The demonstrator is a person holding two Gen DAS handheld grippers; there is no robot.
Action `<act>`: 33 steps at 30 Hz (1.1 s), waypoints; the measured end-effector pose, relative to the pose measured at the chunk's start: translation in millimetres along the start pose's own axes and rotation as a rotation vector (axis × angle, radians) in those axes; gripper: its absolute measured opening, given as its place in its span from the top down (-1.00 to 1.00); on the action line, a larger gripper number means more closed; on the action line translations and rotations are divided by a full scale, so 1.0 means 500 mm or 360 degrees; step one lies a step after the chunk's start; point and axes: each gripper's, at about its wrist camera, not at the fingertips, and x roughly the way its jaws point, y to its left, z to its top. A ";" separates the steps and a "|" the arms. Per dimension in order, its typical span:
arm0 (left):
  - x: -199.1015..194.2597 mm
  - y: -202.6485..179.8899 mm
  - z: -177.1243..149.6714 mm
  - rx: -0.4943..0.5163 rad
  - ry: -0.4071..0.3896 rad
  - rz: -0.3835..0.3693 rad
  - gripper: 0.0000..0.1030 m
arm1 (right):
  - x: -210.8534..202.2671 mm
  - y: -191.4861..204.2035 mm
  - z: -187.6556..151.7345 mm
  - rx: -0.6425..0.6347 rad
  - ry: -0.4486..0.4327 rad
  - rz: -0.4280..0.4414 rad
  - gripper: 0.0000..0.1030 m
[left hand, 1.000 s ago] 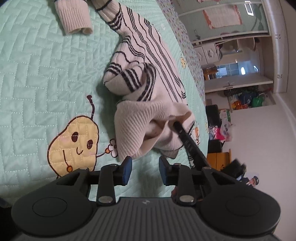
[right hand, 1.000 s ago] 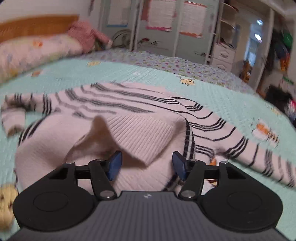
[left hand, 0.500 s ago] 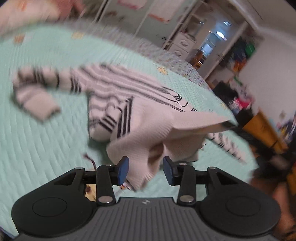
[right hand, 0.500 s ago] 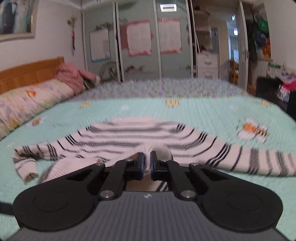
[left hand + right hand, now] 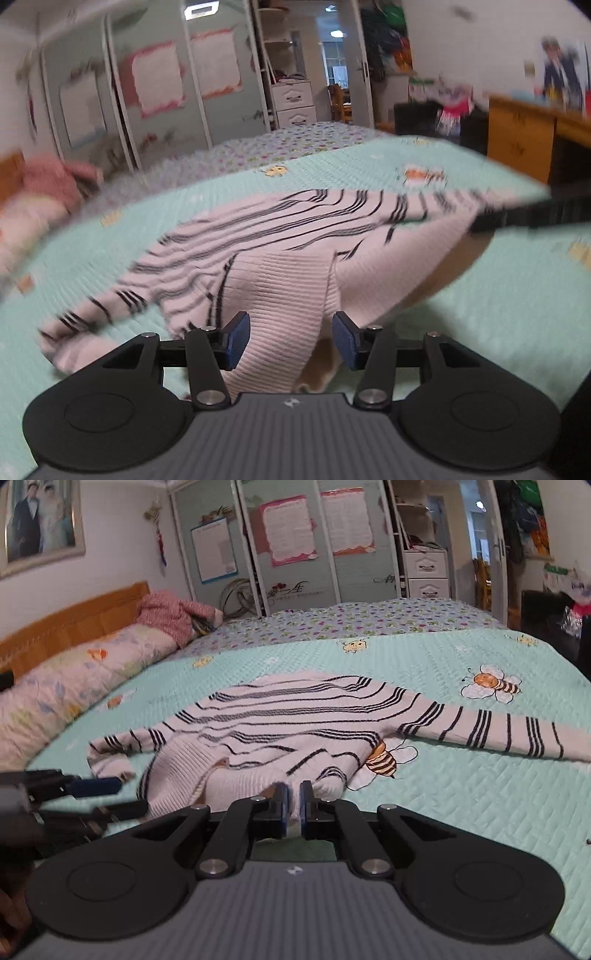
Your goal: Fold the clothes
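A cream sweater with thin black stripes [image 5: 295, 716] lay spread on a mint quilted bedspread [image 5: 461, 805] printed with cartoon bees. Its body stretched across the middle of the bed, one sleeve running out flat to the right and the other bunched at the near left.

The right gripper [image 5: 291, 805] had its blue pads drawn almost together on the ribbed hem of the sweater, with only a thin fold of cream knit between them. The pinched edge was raised off the quilt, so that the cloth humped up just beyond the fingertips and hid part of a bee print at its right edge.

The left gripper [image 5: 291, 338] stood about half open, its jaws opening. A ribbed flap of the sweater [image 5: 280, 288] hung down into the gap between the pads, close to the left pad, and neither pad visibly pressed on it. In the left wrist view, which was blurred, the hem rose from there to the right, where the dark tips of the other tool gripped it at the far right edge. In the right wrist view the left tool's fingers [image 5: 96, 785] showed at the near left, beside the bunched sleeve.
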 end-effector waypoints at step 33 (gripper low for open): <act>0.128 -0.110 -0.099 0.1048 0.0088 0.0303 -0.11 | 0.017 -0.001 -0.084 -0.0047 0.0239 -0.0002 0.61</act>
